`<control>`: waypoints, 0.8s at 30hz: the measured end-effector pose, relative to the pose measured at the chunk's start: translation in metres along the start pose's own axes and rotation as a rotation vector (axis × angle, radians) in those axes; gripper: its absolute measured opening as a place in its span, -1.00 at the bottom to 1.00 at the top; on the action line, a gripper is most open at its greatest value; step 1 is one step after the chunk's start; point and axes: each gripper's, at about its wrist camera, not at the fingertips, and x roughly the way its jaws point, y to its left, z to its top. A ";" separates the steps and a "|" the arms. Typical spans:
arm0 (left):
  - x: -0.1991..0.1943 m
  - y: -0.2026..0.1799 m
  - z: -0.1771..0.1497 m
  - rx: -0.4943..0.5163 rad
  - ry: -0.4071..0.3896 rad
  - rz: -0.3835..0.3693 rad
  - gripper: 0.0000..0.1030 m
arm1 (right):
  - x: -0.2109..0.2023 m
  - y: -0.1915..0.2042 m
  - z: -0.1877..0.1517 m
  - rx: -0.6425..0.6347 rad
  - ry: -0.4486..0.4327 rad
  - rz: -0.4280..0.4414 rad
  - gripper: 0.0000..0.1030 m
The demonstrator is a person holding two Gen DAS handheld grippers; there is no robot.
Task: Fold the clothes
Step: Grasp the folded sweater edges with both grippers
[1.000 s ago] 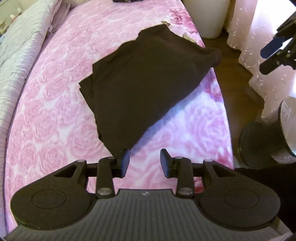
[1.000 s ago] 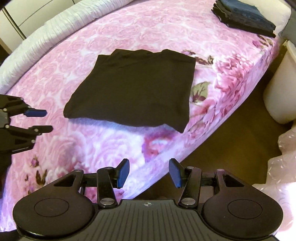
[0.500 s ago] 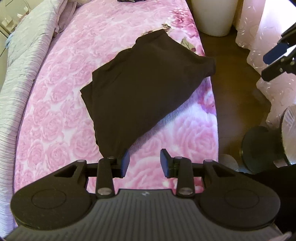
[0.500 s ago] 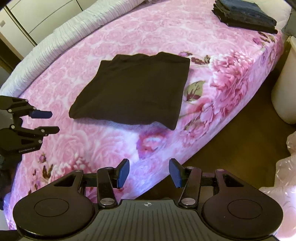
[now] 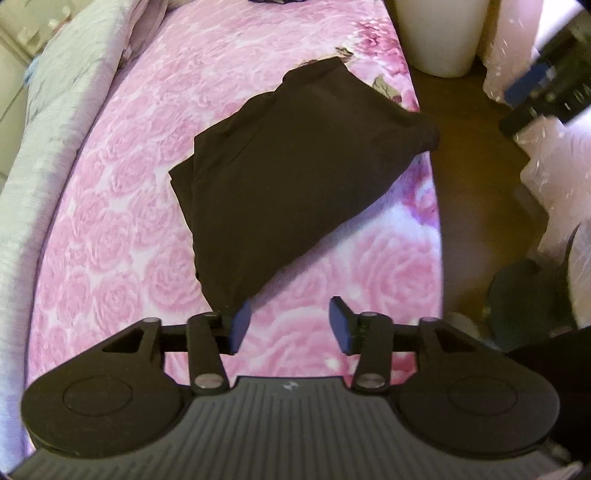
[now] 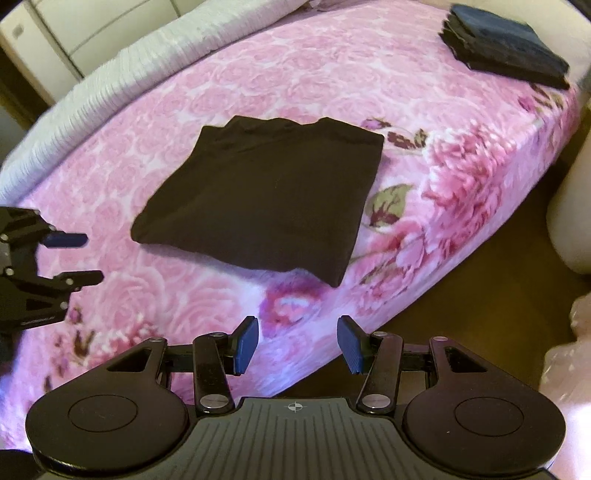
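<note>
A bed [image 6: 155, 317] covered in a pink rose-print blanket fills most of both views. Along the far side of the bed runs one pale ribbed quilt [image 6: 110, 81], and beyond that stand cream cabinet doors [image 6: 92, 26]. Past the bed's near edge lies a brown wooden floor [image 5: 476, 177], with one white bin [image 5: 436, 33] standing on it beside the bed's corner and pink sheer curtains [image 5: 554, 184] close by.

One black folded garment [image 6: 266, 199] lies flat on the bed as a neat rectangle, close to the bed's near edge, one corner reaching just over that edge. One stack of dark blue folded clothes [image 6: 506, 51] sits at the far corner of the bed, well apart from the black garment.

Two tongs are in view. The left tongs [image 5: 290, 325] hover above the bed just short of the black garment's near corner, blue pads spread apart, gripping nothing. The right tongs [image 6: 299, 345] hover over the bed's near edge, also spread apart and gripping nothing.
</note>
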 end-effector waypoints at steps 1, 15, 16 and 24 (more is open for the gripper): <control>0.006 -0.001 -0.005 0.040 -0.014 0.010 0.11 | 0.006 0.007 0.003 -0.057 0.002 -0.022 0.01; 0.112 -0.013 -0.011 0.471 -0.179 0.030 0.35 | 0.164 0.098 -0.017 -0.929 -0.028 -0.317 0.49; 0.116 -0.010 -0.009 0.473 -0.186 0.023 0.35 | 0.170 0.098 -0.015 -0.938 -0.024 -0.319 0.49; 0.115 0.040 0.008 0.328 -0.219 -0.144 0.35 | 0.130 0.065 0.024 -0.691 0.002 -0.180 0.49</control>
